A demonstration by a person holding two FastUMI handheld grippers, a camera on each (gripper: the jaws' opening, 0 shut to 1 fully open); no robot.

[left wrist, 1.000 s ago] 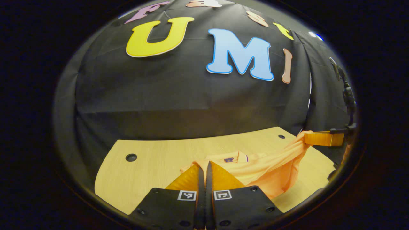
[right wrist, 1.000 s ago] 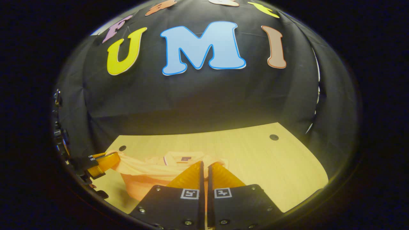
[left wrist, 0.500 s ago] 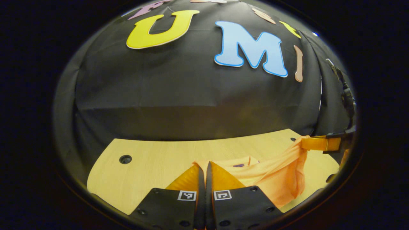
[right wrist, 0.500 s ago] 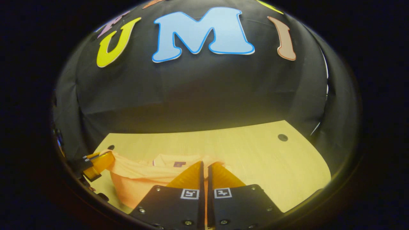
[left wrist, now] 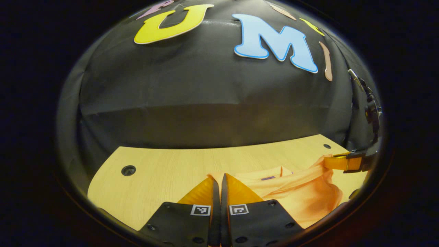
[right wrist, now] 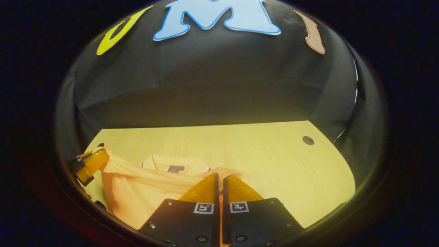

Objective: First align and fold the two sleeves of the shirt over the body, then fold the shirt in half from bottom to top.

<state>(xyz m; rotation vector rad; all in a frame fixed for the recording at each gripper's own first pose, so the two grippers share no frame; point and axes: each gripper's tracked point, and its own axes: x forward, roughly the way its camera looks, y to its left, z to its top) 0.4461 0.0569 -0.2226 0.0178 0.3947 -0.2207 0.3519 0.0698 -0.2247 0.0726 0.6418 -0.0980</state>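
An orange shirt [left wrist: 301,195] lies partly on the wooden table [left wrist: 164,171], its lower edge lifted and stretched between both grippers. My left gripper [left wrist: 219,175] is shut on one corner of that edge; the right gripper view has it at the far left [right wrist: 93,160]. My right gripper [right wrist: 219,175] is shut on the other corner, and the left gripper view has it at the far right [left wrist: 337,162]. The collar [right wrist: 175,164] with a small purple label lies flat just beyond the raised edge. The sleeves are hidden under the fabric.
The black cloth wall [right wrist: 212,85] stands right behind the table's far edge. Small round holes sit in the tabletop [left wrist: 128,170], [right wrist: 308,140]. Bare wood stretches to the right of the shirt [right wrist: 281,171] in the right gripper view.
Both grippers have moved forward and down with the shirt's edge. The hanging fabric has sunk closer to the table, and the collar now sits nearer to the held edge.
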